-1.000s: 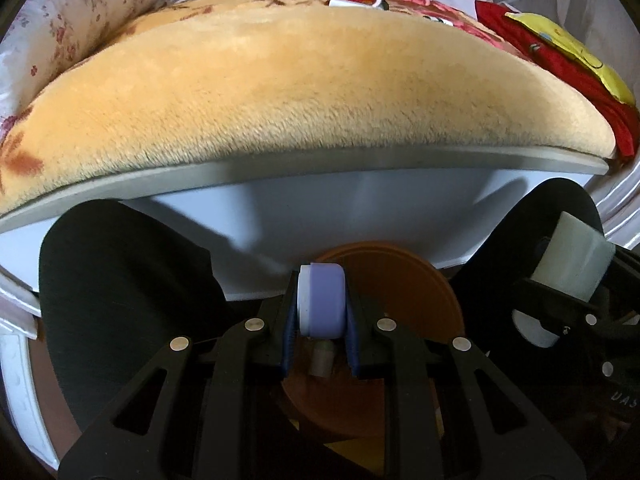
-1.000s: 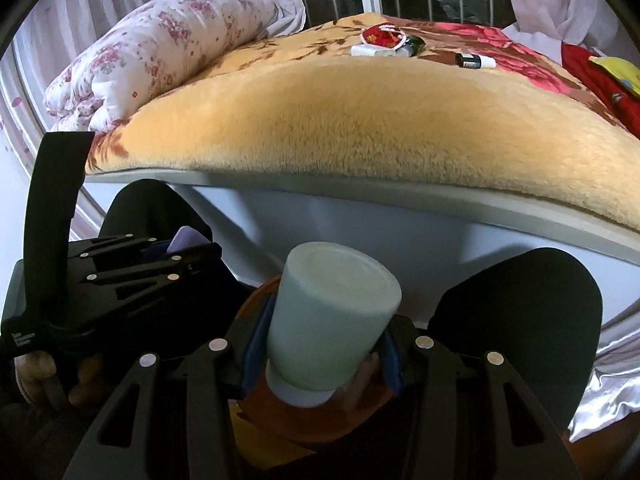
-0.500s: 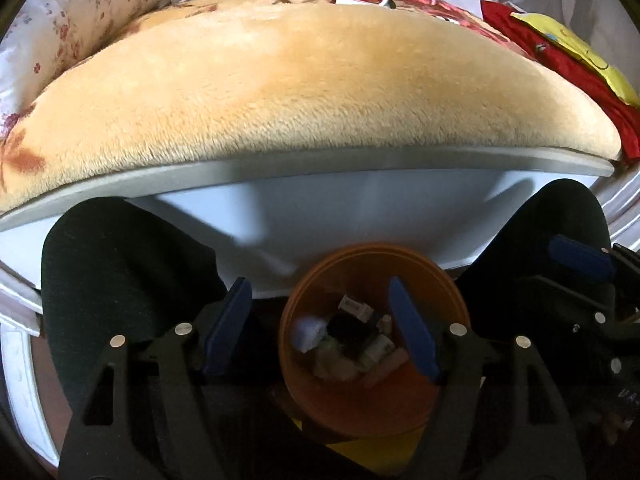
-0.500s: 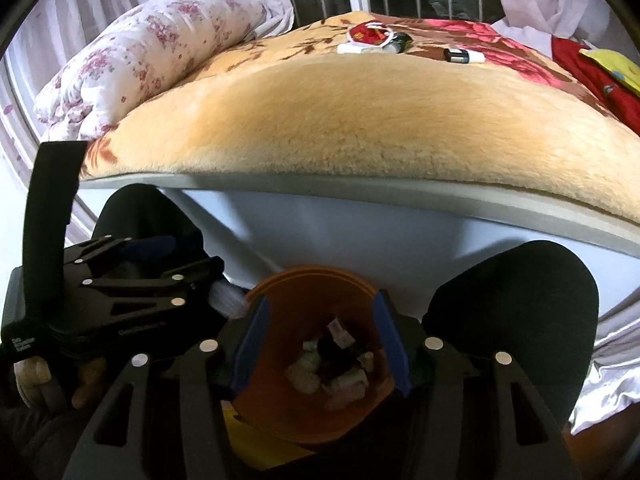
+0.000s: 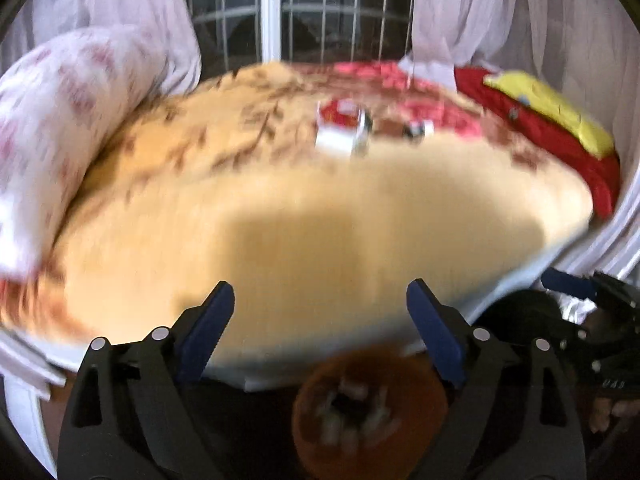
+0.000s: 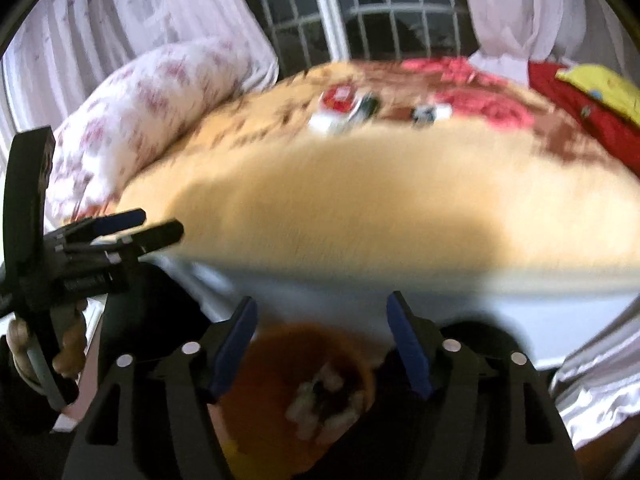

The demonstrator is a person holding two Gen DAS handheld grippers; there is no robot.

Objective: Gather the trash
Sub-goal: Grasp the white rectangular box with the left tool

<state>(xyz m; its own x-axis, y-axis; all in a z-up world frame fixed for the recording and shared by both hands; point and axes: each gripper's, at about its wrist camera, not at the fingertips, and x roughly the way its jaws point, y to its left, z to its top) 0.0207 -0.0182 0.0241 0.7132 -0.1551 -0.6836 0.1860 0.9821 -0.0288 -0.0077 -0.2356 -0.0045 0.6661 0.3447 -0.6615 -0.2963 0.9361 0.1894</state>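
Observation:
Both views are motion-blurred. An orange bin (image 5: 370,408) with several pieces of trash in it stands on the floor below the bed edge; it also shows in the right wrist view (image 6: 308,392). My left gripper (image 5: 320,300) is open and empty above the bin. My right gripper (image 6: 322,312) is open and empty too. More trash lies far back on the yellow blanket (image 5: 280,208): a red and white packet (image 5: 338,126) and a small bottle (image 5: 416,128), seen also in the right wrist view as packet (image 6: 334,108) and bottle (image 6: 432,114).
A flowered quilt roll (image 5: 56,120) lies at the bed's left. A red and yellow cloth (image 5: 552,120) lies at the right. Curtains and a barred window (image 6: 372,20) stand behind the bed. The left gripper shows in the right wrist view (image 6: 120,232).
Both grippers opened and dropped their items, a purple-white piece and a pale cup, into the bin. Both have since lifted and tilted up toward the bed top.

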